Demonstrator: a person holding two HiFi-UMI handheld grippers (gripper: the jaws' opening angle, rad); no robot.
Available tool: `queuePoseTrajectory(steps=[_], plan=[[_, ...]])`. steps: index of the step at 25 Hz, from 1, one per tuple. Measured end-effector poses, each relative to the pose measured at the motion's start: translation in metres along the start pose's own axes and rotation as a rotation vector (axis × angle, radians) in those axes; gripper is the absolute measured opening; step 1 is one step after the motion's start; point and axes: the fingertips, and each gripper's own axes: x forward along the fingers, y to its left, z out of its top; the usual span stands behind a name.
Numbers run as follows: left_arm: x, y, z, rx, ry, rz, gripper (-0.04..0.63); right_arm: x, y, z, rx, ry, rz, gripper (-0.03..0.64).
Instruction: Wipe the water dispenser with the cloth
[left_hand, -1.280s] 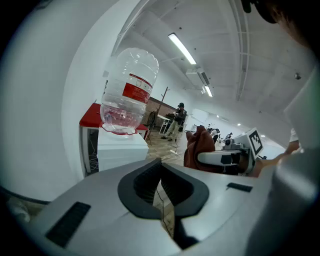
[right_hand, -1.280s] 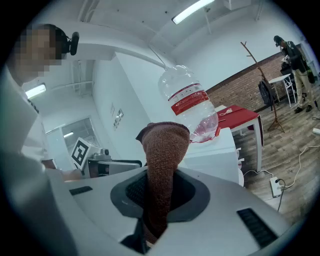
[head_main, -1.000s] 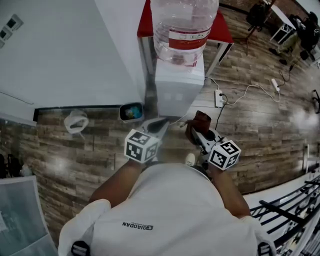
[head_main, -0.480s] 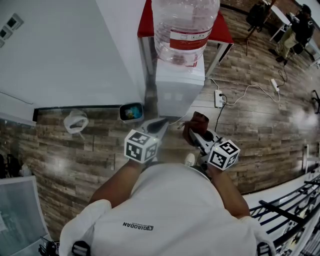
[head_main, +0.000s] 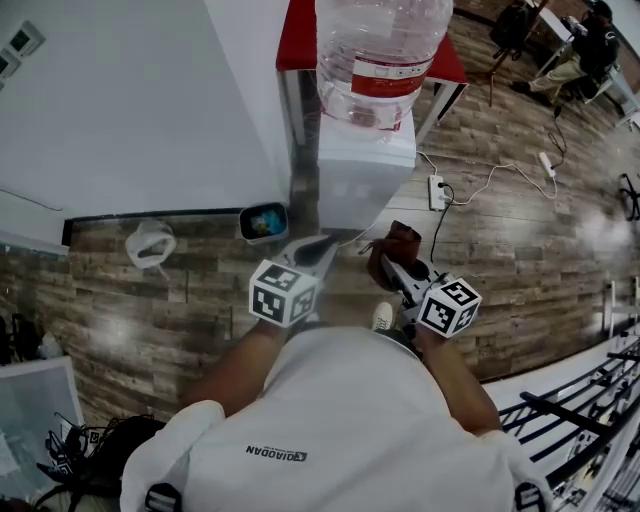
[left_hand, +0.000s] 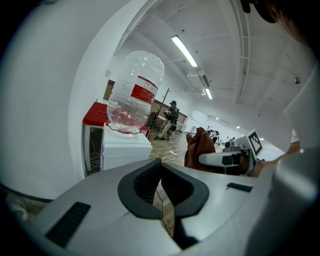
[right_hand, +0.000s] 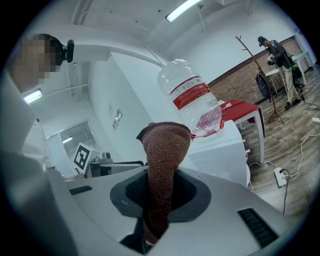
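I've got the right gripper (right_hand: 159, 196) clamped on the brown cloth (right_hand: 165, 150), which sticks up out of the jaws just in front of the water dispenser (head_main: 362, 165). Left gripper (left_hand: 161, 181) is pinched closed with nothing in it, also just in front of the dispenser.

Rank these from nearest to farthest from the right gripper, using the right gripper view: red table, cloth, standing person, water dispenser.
1. cloth, clamped in its fingers.
2. water dispenser, just ahead, right.
3. red table, behind the dispenser.
4. standing person, far back by the brick wall.
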Motion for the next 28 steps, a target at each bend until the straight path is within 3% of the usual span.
queuePoseTrajectory(steps=[16, 28], plan=[[-0.04, 0.046, -0.007, 0.041, 0.023, -0.056, -0.011, 0.039, 0.042, -0.01, 0.015, -0.031, -0.054, 0.058], [-0.026, 0.084, 0.001, 0.022, 0.009, 0.011, -0.011, 0.1, 0.012, 0.023, 0.014, 0.051, -0.025, 0.058]])
